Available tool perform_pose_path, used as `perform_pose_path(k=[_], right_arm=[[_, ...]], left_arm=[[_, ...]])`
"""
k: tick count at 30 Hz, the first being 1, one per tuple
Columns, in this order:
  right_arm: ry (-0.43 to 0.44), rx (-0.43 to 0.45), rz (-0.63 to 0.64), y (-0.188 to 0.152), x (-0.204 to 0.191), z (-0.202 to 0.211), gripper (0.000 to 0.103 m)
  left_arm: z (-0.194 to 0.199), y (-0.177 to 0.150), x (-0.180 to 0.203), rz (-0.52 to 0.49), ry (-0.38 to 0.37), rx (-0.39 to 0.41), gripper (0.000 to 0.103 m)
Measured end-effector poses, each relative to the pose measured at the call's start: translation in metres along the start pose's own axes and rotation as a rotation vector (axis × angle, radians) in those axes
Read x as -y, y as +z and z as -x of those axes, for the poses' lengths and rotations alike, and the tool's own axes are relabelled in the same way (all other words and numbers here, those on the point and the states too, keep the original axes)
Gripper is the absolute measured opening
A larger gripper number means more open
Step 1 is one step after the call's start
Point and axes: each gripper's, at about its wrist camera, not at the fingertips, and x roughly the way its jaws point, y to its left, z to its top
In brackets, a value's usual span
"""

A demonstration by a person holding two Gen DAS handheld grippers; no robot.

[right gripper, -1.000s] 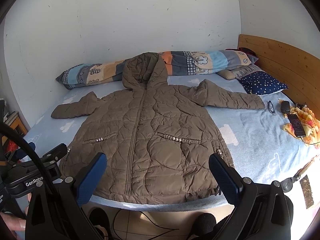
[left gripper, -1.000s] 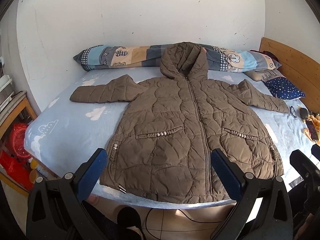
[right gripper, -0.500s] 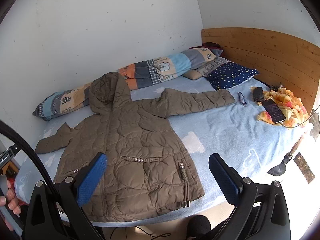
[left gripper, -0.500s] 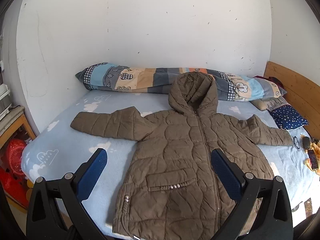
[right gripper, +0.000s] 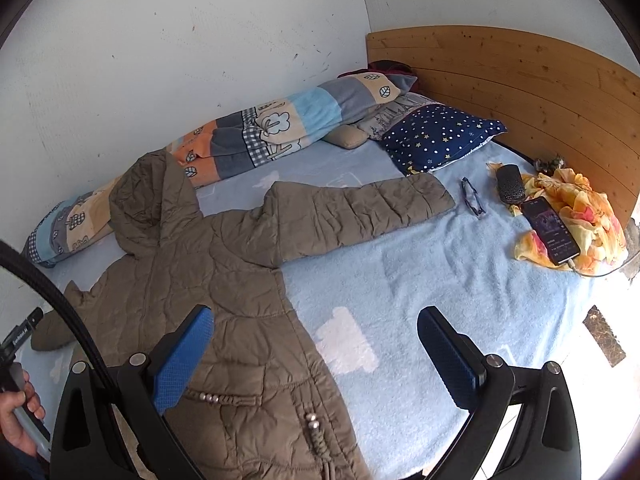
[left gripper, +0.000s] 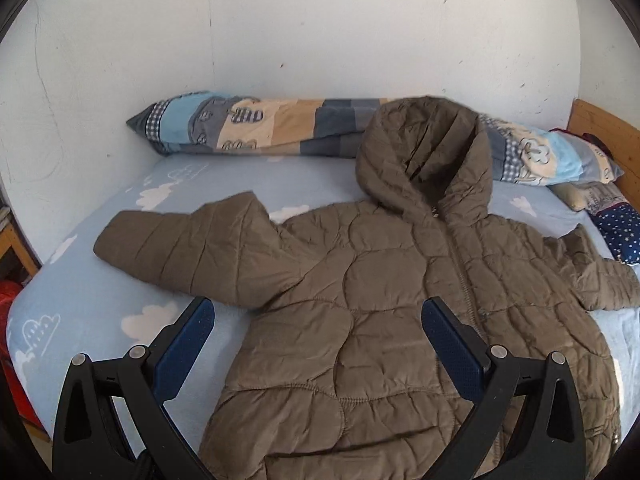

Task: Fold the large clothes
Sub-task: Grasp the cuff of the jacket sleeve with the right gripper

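At my twelve o'clock a patchwork bolster point(right gripper: 256, 136) lies along the wall point(left gripper: 320, 28). At two o'clock sits a starry pillow point(right gripper: 436, 136); nearer, glasses point(right gripper: 473, 196), a case point(right gripper: 510, 183) and a phone point(right gripper: 551, 230) on yellow cloth point(right gripper: 588, 216).

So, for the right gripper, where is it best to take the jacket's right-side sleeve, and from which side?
Probably the cuff end of the sleeve. It lies flat and stretched out toward the glasses, with bare blanket in front. Bring the open right gripper from that near side, one of the fingers sliding under the cuff edge.
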Motion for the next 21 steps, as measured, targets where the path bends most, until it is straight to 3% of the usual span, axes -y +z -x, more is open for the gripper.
perform_pose_path(k=[2, 3, 7, 13, 21], right_arm=[[-0.021, -0.022, -0.013, 0.01, 0.007, -0.026, 0.103], [-0.022, -0.032, -0.026, 0.017, 0.012, -0.039, 0.103], [-0.068, -0.07, -0.051, 0.04, 0.033, -0.09, 0.103], [-0.039, -0.133, -0.219, 0.064, 0.088, -0.158, 0.103], [0.031, -0.098, -0.451, 0.092, 0.173, -0.202, 0.103]], left_arm=[[-0.023, 0.006, -0.001, 0.057, -0.028, -0.089, 0.103], [-0.026, 0.007, -0.003, 0.082, -0.053, -0.094, 0.103], [-0.032, 0.014, -0.003, 0.118, -0.061, -0.079, 0.103], [-0.053, 0.023, 0.004, 0.116, -0.012, -0.082, 0.103], [-0.06, 0.023, 0.016, 0.079, -0.004, -0.075, 0.103]])
